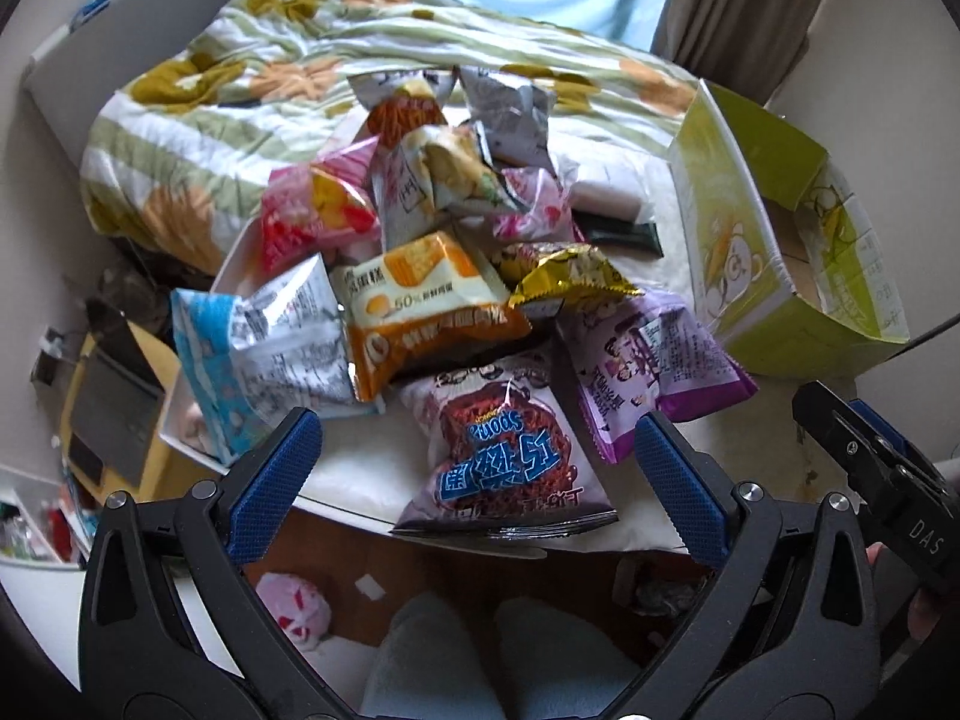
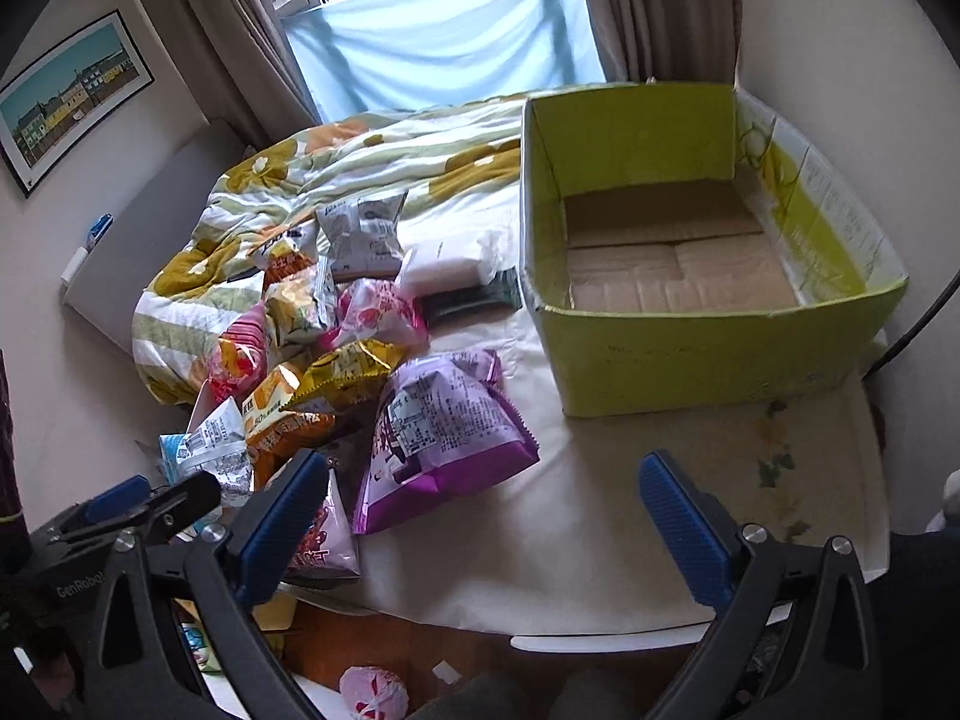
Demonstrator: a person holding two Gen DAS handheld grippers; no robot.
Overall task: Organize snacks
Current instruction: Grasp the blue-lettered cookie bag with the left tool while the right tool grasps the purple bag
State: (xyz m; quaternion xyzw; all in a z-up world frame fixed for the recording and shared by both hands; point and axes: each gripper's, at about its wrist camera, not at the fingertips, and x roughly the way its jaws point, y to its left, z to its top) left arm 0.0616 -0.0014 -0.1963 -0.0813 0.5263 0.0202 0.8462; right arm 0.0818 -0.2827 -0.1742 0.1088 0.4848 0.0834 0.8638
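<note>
- Left gripper [image 1: 477,480] held with blue ribbed fingers [image 1: 273,483] spread wide and empty, poised low over the near edge of the white-covered bed [image 1: 360,468], just short of the heap; probably lined up for a first pick.
- Directly between and ahead of those fingers: glossy grey-and-brown noodle snack packet with blue lettering [image 1: 507,450], lying flat, long axis running straight away from the fingers, crimped bottom seam nearest, print upside down to this camera. Nearest and least buried, so likely the easiest grab.
- Beyond it, piled loosely: orange-and-white cake packet [image 1: 420,306], tilted, long axis slanting from ahead-left to ahead-right; silver-and-blue foil bag [image 1: 270,348] off the left finger, print side down; crumpled gold foil wrapper [image 1: 570,279] ahead-right.
- Purple-and-lilac plastic pouch [image 2: 444,432] ahead of the right gripper's left finger, on its back, long axis angled away and slightly right, toward the box.
- Right gripper [image 2: 480,525] likewise spread wide with nothing between the fingers [image 2: 687,531], hanging over bare sheet.
- Open yellow-green cardboard box [image 2: 720,354] ahead and right of the right fingers, upright, mouth up, brown floor bare; apparently set beside the heap as the destination, well apart from the pile.
- Floral green-and-orange quilt [image 1: 240,120] bunched behind the heap, acting as a backstop.
- Pink-and-white packet [image 2: 372,690] down on the wooden floor, below the fingers, probably slipped off the edge.
</note>
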